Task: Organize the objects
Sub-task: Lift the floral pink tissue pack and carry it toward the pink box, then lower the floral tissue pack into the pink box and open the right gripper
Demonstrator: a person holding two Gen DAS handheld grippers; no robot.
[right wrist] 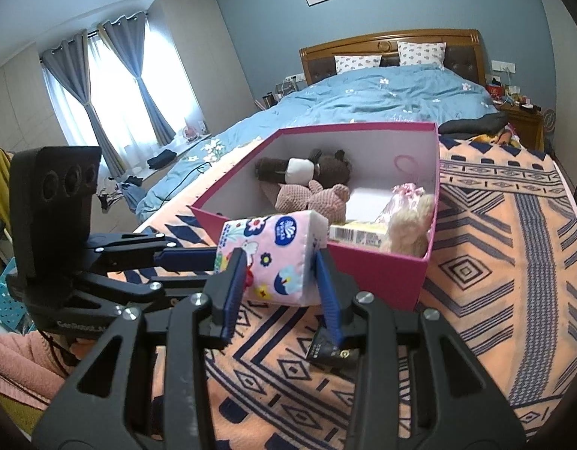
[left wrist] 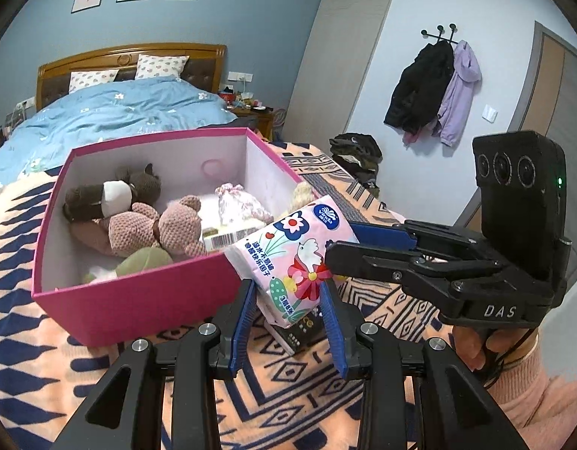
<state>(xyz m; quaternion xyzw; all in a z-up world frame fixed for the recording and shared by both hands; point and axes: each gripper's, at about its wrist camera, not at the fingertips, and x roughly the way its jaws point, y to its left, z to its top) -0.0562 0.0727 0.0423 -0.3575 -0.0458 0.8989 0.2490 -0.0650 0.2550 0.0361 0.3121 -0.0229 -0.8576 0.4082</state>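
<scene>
A pink flowered tissue pack [left wrist: 292, 247] [right wrist: 284, 232] hangs in the air at the near corner of the open magenta box [left wrist: 138, 300] [right wrist: 363, 273]. My left gripper [left wrist: 286, 287] [right wrist: 209, 266] is shut on the pack's lower end. From the other side my right gripper [right wrist: 280, 262] [left wrist: 340, 242] is shut on the same pack. Inside the box lie a pink knit bear [left wrist: 157, 228] [right wrist: 314, 198], a brown plush toy [left wrist: 112, 195] [right wrist: 307, 168], a cream fluffy toy [right wrist: 408, 232] and a barcoded carton [left wrist: 228, 238].
A small dark packet [left wrist: 303, 332] [right wrist: 331, 352] lies on the orange patterned blanket [left wrist: 33, 356] [right wrist: 494, 262] under the pack. Behind the box is a blue duvet [left wrist: 138, 108] and a wooden headboard [right wrist: 389, 43]. A person's pink sleeve [left wrist: 543, 393] shows at the right.
</scene>
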